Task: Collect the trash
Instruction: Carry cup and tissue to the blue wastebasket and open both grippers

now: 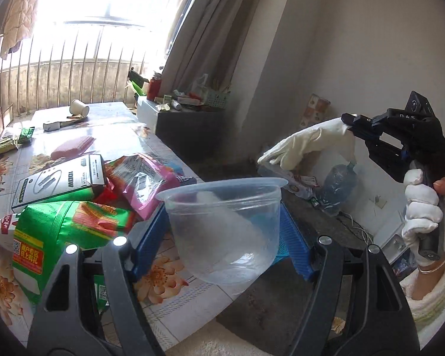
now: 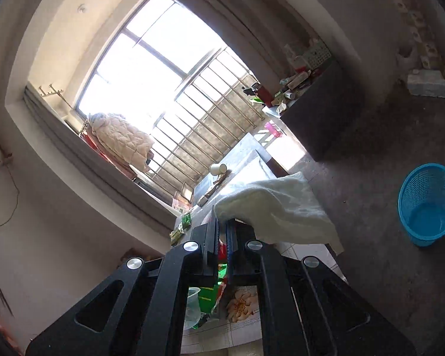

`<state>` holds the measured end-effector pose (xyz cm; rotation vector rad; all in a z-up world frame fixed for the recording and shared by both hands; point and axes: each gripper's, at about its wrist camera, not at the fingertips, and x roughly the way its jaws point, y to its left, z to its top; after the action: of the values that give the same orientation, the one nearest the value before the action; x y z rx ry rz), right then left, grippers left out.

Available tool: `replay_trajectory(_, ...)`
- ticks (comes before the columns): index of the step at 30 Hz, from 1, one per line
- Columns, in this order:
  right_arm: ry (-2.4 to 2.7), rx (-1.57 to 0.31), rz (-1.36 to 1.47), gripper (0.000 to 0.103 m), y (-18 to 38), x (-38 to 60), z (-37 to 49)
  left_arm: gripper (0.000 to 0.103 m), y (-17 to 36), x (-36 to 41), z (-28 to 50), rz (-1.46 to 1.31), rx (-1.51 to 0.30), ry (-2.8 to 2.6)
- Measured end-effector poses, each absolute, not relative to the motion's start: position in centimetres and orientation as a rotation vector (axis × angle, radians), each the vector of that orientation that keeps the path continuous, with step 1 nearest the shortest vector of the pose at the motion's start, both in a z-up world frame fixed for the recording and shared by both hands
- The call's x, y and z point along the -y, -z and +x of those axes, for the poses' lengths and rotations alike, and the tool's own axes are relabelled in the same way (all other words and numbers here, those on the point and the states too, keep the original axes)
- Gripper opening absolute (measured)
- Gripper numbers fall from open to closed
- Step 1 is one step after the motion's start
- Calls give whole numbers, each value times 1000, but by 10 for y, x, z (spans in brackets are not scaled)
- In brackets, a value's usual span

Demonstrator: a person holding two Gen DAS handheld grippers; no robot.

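One clear bowl (image 1: 222, 231), one glove (image 1: 305, 145), one paper cup (image 1: 79, 107), perhaps four wrappers (overlapping).

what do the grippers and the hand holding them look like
Both grippers are black plastic with silver round bolts on the linkage arms and blue ribbed fingers. The right gripper carries white lettering on top. The right hand wears a white glove, a thin bracelet and a cream fleecy sleeve.

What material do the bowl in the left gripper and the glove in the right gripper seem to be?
Bowl: thin clear plastic, slightly frosted; the blue pads show through its wall. Glove: probably latex or thin rubber, matte cream; it hangs limp and creased from the shut right gripper.
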<state>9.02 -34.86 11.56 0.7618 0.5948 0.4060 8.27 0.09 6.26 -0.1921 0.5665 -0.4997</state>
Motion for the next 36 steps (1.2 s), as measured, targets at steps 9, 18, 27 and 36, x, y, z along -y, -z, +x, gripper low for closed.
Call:
replay_trajectory(9,-84,-769,974,4,22,505,129,70,-31,237,223,-40,-915,790)
replay_trajectory(18,61,-934,1152,8,174,578,221,70,110,388,336,63,-1240,741)
replay_trajectory(27,109,-980,1294,46,260,617,242,83,180,422,376,-37,-1352,655)
replay_trajectory(36,83,-904,1151,46,220,617,226,83,104,396,355,-91,-1190,730)
